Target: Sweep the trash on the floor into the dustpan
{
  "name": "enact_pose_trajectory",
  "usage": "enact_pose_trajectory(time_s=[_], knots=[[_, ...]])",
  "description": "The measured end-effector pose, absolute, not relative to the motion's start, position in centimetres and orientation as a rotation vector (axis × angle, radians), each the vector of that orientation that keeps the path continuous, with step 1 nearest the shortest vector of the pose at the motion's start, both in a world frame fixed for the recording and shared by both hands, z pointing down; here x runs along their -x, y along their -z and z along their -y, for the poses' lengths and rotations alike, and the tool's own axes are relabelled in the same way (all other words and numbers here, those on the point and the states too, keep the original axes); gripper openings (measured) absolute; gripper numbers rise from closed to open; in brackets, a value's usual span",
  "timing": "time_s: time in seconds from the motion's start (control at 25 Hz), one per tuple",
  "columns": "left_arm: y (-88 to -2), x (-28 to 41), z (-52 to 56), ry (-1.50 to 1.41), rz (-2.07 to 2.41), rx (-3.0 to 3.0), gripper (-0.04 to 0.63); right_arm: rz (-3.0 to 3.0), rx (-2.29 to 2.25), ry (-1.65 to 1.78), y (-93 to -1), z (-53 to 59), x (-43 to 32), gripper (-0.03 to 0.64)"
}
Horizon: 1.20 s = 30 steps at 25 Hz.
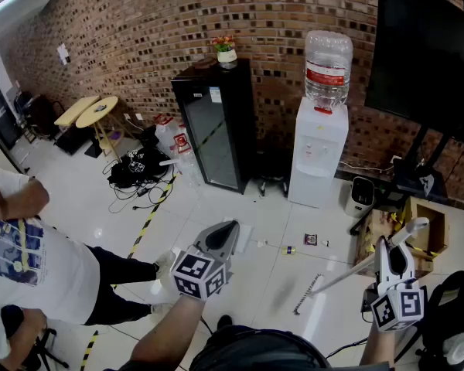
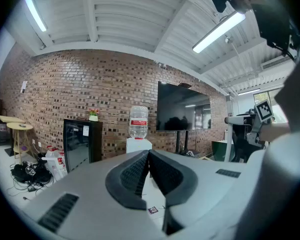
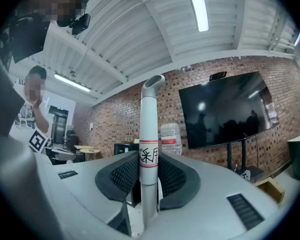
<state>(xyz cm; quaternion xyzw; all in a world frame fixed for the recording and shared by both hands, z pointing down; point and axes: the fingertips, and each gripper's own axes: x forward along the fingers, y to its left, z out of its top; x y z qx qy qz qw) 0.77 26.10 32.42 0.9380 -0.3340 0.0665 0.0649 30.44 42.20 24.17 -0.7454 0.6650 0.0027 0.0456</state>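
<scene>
**Trash sits beyond the broom, with no dustpan in sight**

Across the pale floor [image 1: 263, 277], my broom [image 1: 340, 275] slants from lower right down toward lower centre of the head view, its head resting on the tiles. My right gripper [image 1: 394, 255] is clamped on the white handle [image 3: 149, 134], at its red-edged label. My left gripper [image 1: 229, 229] at lower centre has its jaws together on nothing. The trash is a loose scatter just above the broom head in the picture, in front of the water dispenser [image 1: 319, 149]: a dark square wrapper [image 1: 311, 239], a small yellowish piece [image 1: 288, 250] and a pale scrap [image 1: 261, 243]. I can't pick out the dustpan, so I'd find it first. Then I'd reach the broom past the wrapper and draw short, low strokes, gathering the bits together rather than flicking them apart.
</scene>
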Motion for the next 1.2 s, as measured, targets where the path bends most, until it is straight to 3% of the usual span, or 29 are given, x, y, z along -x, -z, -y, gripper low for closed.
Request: enact_pose_trajectory(time_s=[0.44,0.8,1.2], knots=[[-33.9,0.3,-21.4,-0.183,1.087,-2.817,0.005,-2.141,2.169,-0.067,-24.8,-36.3,-30.4,0.114],[-37.3,3.4,-8.9,-0.174,0.966,-2.823,0.005,-2.136,2.178,-0.128,-27.6,-25.6,-26.6,0.114],[-39.1,4.4,6.2,-0.197,0.828,-2.823,0.005,-1.970,2.298,-0.068,-30.7,-12.2,-27.5,0.114]])
